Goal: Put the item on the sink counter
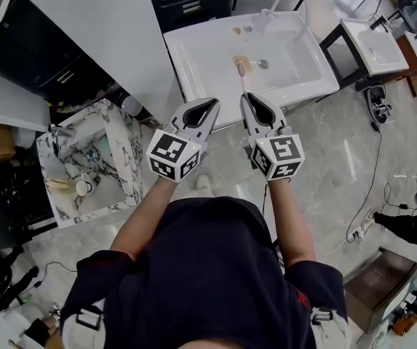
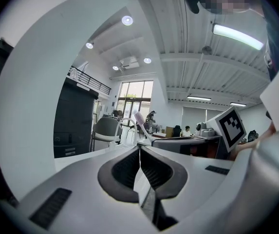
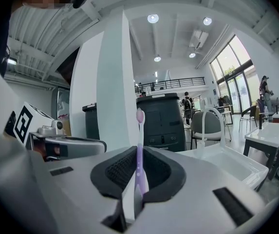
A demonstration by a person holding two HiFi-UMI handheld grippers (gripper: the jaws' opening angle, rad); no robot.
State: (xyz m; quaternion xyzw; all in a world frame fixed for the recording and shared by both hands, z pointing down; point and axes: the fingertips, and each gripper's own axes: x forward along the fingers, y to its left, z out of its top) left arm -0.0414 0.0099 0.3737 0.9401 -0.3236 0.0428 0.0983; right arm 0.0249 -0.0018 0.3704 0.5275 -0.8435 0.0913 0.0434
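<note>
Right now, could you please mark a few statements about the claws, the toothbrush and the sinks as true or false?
1. The right claw grips a toothbrush. True.
2. The left claw is open. False: its jaws are together, with nothing between them.
3. The toothbrush lies on the counter of the white sink. False: it is held upright in the right claw.
4. A marbled basin stands to the person's left. True.
</note>
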